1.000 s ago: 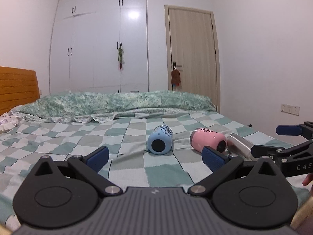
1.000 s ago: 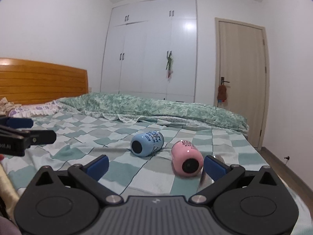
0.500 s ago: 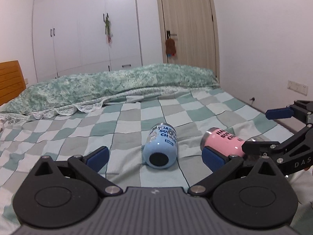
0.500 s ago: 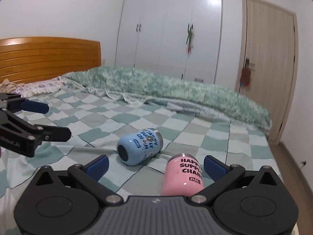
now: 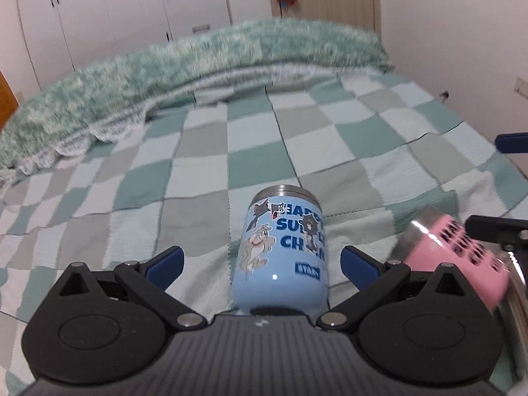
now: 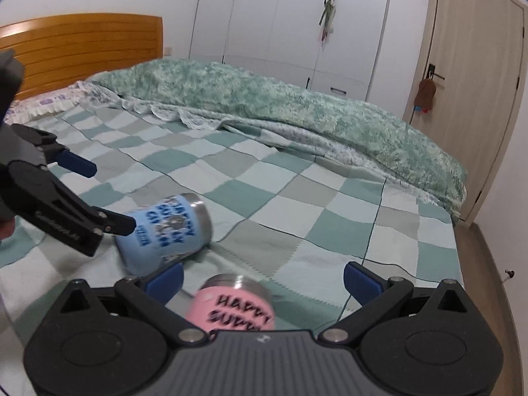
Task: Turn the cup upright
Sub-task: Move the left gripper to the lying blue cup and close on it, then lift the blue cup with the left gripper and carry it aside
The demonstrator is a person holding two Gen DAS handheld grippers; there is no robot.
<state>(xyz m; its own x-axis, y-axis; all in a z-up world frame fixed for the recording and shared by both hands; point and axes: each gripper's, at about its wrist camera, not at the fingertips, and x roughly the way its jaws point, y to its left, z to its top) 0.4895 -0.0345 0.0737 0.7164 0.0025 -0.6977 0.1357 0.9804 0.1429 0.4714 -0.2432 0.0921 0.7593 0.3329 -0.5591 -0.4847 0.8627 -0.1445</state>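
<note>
A light blue cup [image 5: 283,250] with cartoon print lies on its side on the checked bedspread, steel rim pointing away. My left gripper [image 5: 260,262] is open, its blue fingertips on either side of the cup without touching it. A pink cup [image 6: 232,307] also lies on its side, between the open fingers of my right gripper [image 6: 262,279]. The blue cup [image 6: 165,232] and the left gripper [image 6: 99,194] show at the left of the right wrist view. The pink cup [image 5: 455,260] and the right gripper's fingers [image 5: 491,229] show at the right of the left wrist view.
A steel cup [image 5: 516,300] lies behind the pink one at the right edge. A folded green quilt [image 6: 297,105] runs across the far side of the bed. A wooden headboard [image 6: 82,43] is at the left; wardrobe and door stand behind.
Both grippers have moved forward and down towards the bed. The blue cup now lies between my left fingers and the pink cup between my right fingers. Both stay open.
</note>
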